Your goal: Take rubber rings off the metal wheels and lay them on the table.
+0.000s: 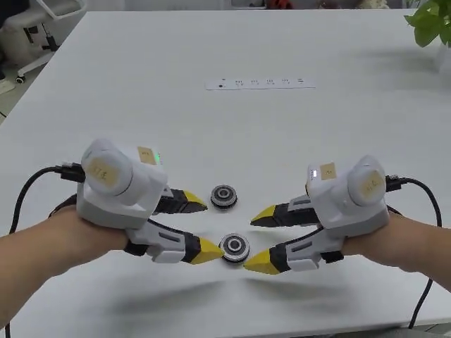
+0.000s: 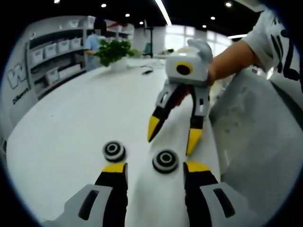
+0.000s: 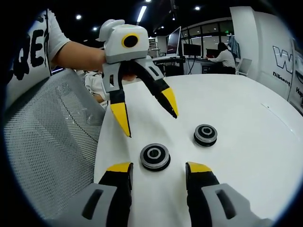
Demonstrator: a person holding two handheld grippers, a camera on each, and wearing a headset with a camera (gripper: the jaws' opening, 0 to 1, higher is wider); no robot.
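Two wheels lie on the table [image 1: 211, 127], a black ring [image 3: 143, 157] on each. The near wheel [image 1: 234, 246] sits between your two grippers, just off the tips of both. The far wheel [image 1: 223, 196] lies just beyond it, not touching. Your left gripper [image 1: 213, 226] has its jaws wide, nothing held. Your right gripper [image 1: 249, 241] is the same, wide with nothing held. The near table edge is close by your hands. Bare top runs ahead to a power strip [image 1: 260, 84], with a plant [image 1: 430, 21] at the far right.
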